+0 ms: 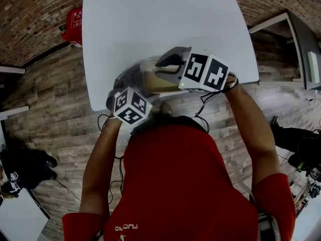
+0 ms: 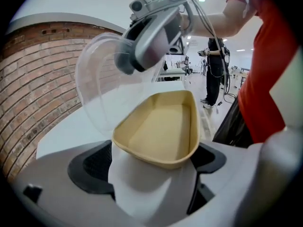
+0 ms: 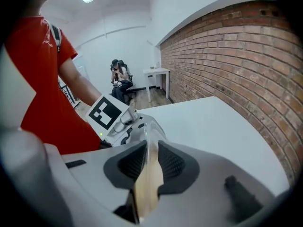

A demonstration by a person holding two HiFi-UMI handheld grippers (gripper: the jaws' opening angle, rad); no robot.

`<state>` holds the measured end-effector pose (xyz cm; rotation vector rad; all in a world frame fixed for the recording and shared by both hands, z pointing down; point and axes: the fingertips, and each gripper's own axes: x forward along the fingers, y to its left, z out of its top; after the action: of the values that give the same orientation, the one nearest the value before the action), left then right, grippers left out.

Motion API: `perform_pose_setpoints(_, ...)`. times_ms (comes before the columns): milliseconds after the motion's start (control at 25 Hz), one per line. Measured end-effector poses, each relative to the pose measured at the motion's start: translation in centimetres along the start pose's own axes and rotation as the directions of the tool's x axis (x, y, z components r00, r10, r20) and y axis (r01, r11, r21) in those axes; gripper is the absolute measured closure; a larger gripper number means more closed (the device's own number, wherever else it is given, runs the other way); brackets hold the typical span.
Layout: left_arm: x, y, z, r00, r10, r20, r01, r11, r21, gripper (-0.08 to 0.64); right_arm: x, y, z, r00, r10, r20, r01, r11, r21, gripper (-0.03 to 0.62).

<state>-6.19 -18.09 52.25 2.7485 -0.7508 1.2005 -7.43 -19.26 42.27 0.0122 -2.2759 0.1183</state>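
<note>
Over the near edge of the table (image 1: pixel 150 24), the left gripper (image 2: pixel 152 161) is closed on the beige tray (image 2: pixel 161 126); the right gripper (image 3: pixel 147 163) pinches its clear lid (image 2: pixel 100 91). Both look light, thin and bendy; best held at the rims

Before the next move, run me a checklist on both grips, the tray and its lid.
1. Left gripper on the beige tray: ok, jaws shut on its near end.
2. Right gripper on the clear lid: ok, jaws shut on its thin edge.
3. Lid raised off the tray's rim: ok, it stands open.
4. Tray inside free of contents: ok, nothing shows in it.
5. Tray resting on the white table: cannot tell.
</note>
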Motion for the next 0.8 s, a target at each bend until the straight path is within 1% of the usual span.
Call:
perform_pose_setpoints(120, -0.1, -0.3, -0.1, 1.000, -0.007, 0.008, 0.007, 1.000, -0.002, 0.032, -0.9, -1.7, 0.3, 0.998, -0.059, -0.030, 0.058, 0.998, -0.038, 0.530)
perform_pose_setpoints(240, -0.3, -0.3, -0.1, 1.000, 0.001, 0.016, -0.001, 1.000, -0.018, 0.032, -1.4, -3.6, 0.4, 0.994, -0.100, -0.035, 0.098, 0.993, -0.066, 0.540)
perform_pose_setpoints(320, -0.3, -0.3, -0.2, 1.000, 0.011, 0.017, -0.010, 1.000, -0.027, 0.032, -1.4, -4.8, 0.4, 0.993, -0.119, -0.021, 0.117, 0.990, -0.079, 0.541)
perform_pose_setpoints(440, -0.4, -0.5, -0.1, 1.000, 0.020, 0.016, -0.020, 0.999, -0.038, 0.032, -0.4, -6.4, 0.4, 0.991, -0.134, 0.031, 0.136, 0.983, -0.124, 0.544)
perform_pose_setpoints(480, -0.4, -0.6, 0.0, 1.000, 0.024, 0.015, -0.023, 0.999, -0.042, 0.032, -0.1, -6.8, 0.3, 0.990, -0.137, 0.032, 0.140, 0.981, -0.133, 0.545)
perform_pose_setpoints(560, -0.4, -0.8, 0.1, 0.999, 0.034, 0.015, -0.033, 0.998, -0.054, 0.032, 0.2, -7.2, -0.2, 0.991, -0.133, 0.010, 0.133, 0.984, -0.120, 0.545)
perform_pose_setpoints(640, -0.3, -1.0, 0.3, 0.999, 0.052, 0.013, -0.051, 0.996, -0.070, 0.032, 0.3, -7.4, -0.7, 0.994, -0.109, -0.031, 0.106, 0.992, -0.074, 0.545)
perform_pose_setpoints(720, -0.3, -1.3, 0.5, 0.997, 0.080, 0.009, -0.079, 0.993, -0.089, 0.032, 0.6, -7.6, -1.2, 0.997, -0.057, -0.055, 0.056, 0.998, -0.018, 0.545)
perform_pose_setpoints(800, -0.2, -1.6, 0.7, 0.994, 0.111, 0.001, -0.110, 0.987, -0.113, 0.032, 1.0, -8.0, -1.5, 0.998, -0.002, -0.059, 0.004, 1.000, 0.027, 0.545)
